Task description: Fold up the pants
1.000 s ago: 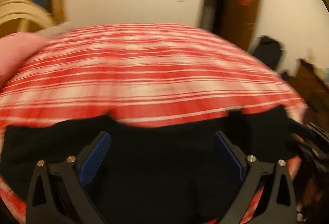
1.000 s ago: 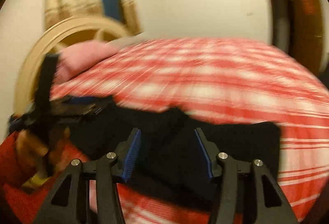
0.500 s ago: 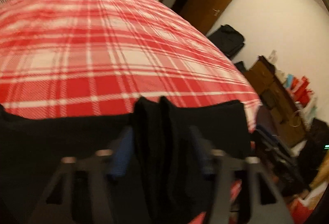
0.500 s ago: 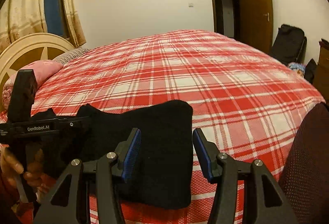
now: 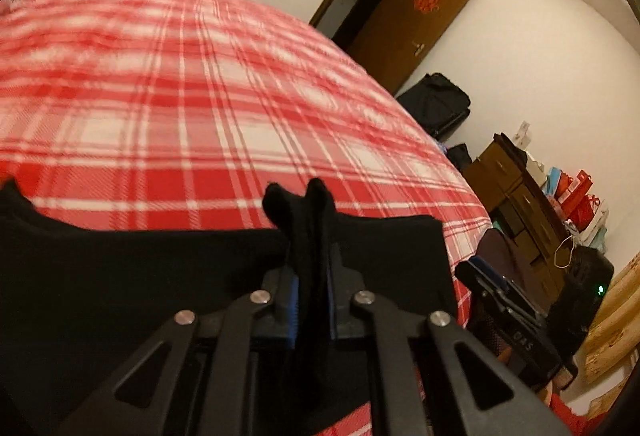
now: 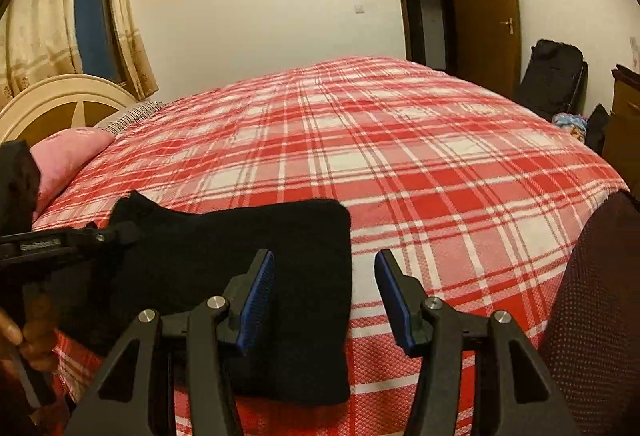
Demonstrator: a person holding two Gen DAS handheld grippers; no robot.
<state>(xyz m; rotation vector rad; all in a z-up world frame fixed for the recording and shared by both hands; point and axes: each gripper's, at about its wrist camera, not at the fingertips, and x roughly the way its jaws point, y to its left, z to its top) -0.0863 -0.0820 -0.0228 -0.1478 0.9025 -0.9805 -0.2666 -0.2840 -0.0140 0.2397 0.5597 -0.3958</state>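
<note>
The left hand-held gripper (image 5: 310, 300) is squeezed tight on a bunched-up bit of the black pants (image 5: 168, 276), and the cloth pokes up between its two blue pads. The right hand-held gripper (image 6: 324, 300) is wide open and holds nothing; it hangs just over the right edge of the pants (image 6: 256, 276). The pants lie in a thick dark heap at the near edge of the bed (image 6: 400, 147), on the red and white checked cover. What could go wrong: the left one grabs only a small pinch, so the cloth might slip out if it gets pulled fast. The pants could also slide off the bed edge, since they lie so close to it. If the right one closes on too few layers, the fold may come out crooked. Farther off are a pink pillow (image 6: 68, 155), a brown door (image 6: 484, 7), and a black bag (image 6: 552, 75) by the wall. Nothing lies on the bed in the way.
</note>
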